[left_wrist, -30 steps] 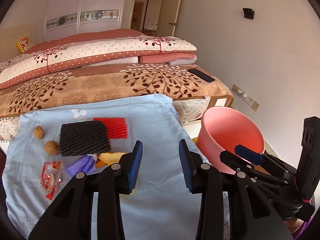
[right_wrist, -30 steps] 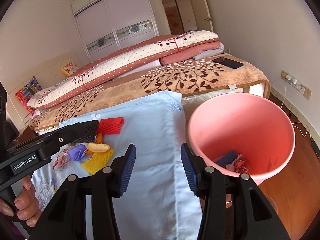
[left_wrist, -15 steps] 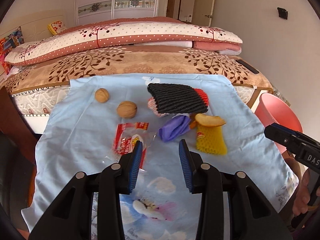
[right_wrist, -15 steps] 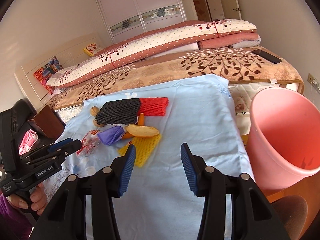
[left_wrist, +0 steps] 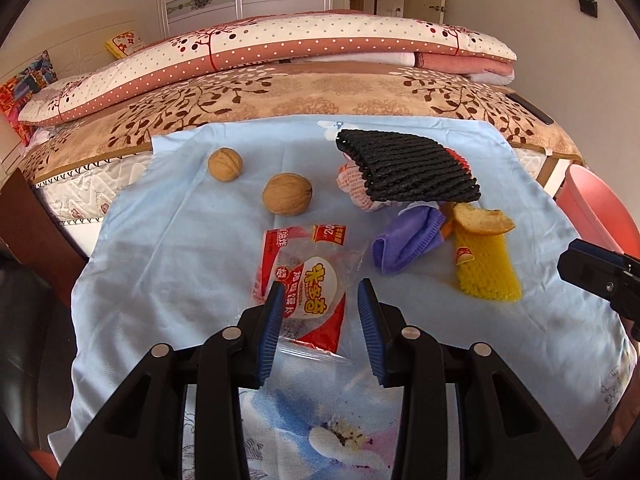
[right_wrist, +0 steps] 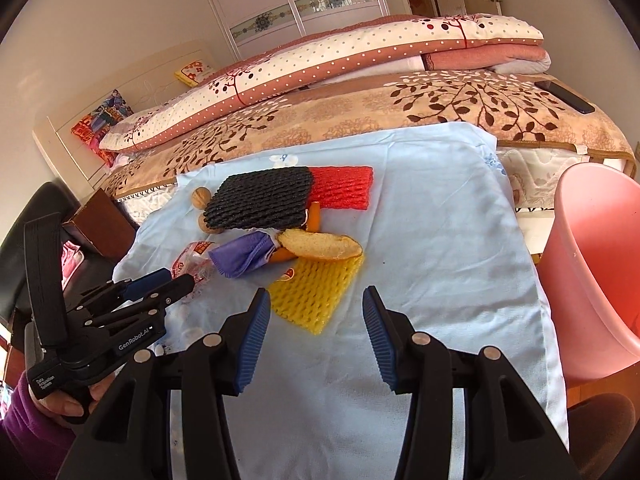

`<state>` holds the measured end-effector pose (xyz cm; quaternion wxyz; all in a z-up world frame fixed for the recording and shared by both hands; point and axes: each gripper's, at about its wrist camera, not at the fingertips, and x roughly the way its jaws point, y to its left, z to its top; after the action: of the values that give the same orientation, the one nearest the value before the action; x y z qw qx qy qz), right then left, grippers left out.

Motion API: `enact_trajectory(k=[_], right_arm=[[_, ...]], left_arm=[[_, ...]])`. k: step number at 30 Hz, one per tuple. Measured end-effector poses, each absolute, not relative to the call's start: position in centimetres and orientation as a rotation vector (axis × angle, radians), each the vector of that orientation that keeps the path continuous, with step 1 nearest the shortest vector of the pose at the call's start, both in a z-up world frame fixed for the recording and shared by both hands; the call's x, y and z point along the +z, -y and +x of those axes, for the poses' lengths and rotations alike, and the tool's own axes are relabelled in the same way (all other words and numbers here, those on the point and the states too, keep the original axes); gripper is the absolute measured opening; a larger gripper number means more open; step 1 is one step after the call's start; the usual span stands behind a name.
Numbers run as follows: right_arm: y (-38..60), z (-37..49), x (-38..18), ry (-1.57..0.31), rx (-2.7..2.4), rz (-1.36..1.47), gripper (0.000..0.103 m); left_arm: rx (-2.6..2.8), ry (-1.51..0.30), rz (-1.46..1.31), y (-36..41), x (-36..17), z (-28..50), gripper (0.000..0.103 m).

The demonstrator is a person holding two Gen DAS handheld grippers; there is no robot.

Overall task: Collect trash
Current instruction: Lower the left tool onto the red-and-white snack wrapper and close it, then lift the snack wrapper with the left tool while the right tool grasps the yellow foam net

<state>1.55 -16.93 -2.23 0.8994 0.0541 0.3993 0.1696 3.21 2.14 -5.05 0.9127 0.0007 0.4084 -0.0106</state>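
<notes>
Trash lies on a light blue cloth (left_wrist: 180, 240): a red-and-white snack wrapper (left_wrist: 308, 280), two walnuts (left_wrist: 225, 164) (left_wrist: 287, 194), a black foam net (left_wrist: 408, 168), a red foam net (right_wrist: 342, 188), a purple mask (left_wrist: 408, 242), a bread piece (left_wrist: 482, 220) and a yellow foam net (left_wrist: 486, 272). My left gripper (left_wrist: 320, 300) hovers open just over the wrapper's near end, with no pad pressing on it. My right gripper (right_wrist: 316, 304) sits just short of the yellow net (right_wrist: 316, 292); its jaws are opening and hold nothing. A pink bin (right_wrist: 600, 264) stands at the right.
Behind the cloth is a bed with a folded dotted quilt (left_wrist: 280, 44) and a dark phone (right_wrist: 566, 98) on its right side. A dark wooden nightstand (left_wrist: 32, 216) stands left of the cloth. A hand in a purple sleeve (right_wrist: 24, 412) holds the left gripper.
Both grippers swung left from the pink bin to the trash pile. The left one sank toward the snack wrapper. The right one's jaws stand slightly wider.
</notes>
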Motion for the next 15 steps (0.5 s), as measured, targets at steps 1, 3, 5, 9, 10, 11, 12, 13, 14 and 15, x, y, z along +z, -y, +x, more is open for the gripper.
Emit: enact_trajectory(k=[1, 3, 5, 9, 10, 11, 12, 13, 14, 15], right_arm=[[16.8, 1.6, -2.3, -0.83, 0.352, 0.106, 0.051], [16.5, 1.9, -2.5, -0.838, 0.352, 0.091, 0.051], [16.1, 2.4, -2.7, -0.851, 0.358, 0.093, 0.051], [15.5, 3.1, -2.8, -0.861, 0.364, 0.096, 0.052], [15.4, 3.2, -2.8, -0.862, 0.363, 0.094, 0.053], [15.2, 3.4, -2.8, -0.864, 0.363, 0.093, 0.053], [15.1, 3.6, -2.9, -0.869, 0.362, 0.092, 0.054], [15.0, 3.7, -2.9, -0.874, 0.361, 0.09, 0.054], [14.8, 3.7, -2.9, -0.879, 0.359, 0.087, 0.054], [14.6, 3.8, -2.9, -0.882, 0.357, 0.08, 0.055]], left_arm=[[-0.018, -0.845, -0.009, -2.3, -5.1, 3.4, 0.038], [-0.024, -0.863, -0.034, -2.5, -5.2, 3.9, 0.038], [-0.023, -0.874, -0.054, -2.7, -5.2, 4.2, 0.038], [-0.006, -0.857, -0.072, -3.1, -4.8, 4.2, 0.036], [-0.003, -0.851, -0.076, -3.2, -4.7, 4.1, 0.025], [-0.001, -0.848, -0.081, -3.4, -4.7, 4.0, 0.02], [0.004, -0.843, -0.085, -3.5, -4.5, 4.0, 0.019], [0.01, -0.832, -0.092, -3.6, -4.4, 3.8, 0.015], [0.015, -0.821, -0.102, -3.7, -4.2, 3.6, 0.011], [0.015, -0.812, -0.116, -3.7, -4.0, 3.4, 0.01]])
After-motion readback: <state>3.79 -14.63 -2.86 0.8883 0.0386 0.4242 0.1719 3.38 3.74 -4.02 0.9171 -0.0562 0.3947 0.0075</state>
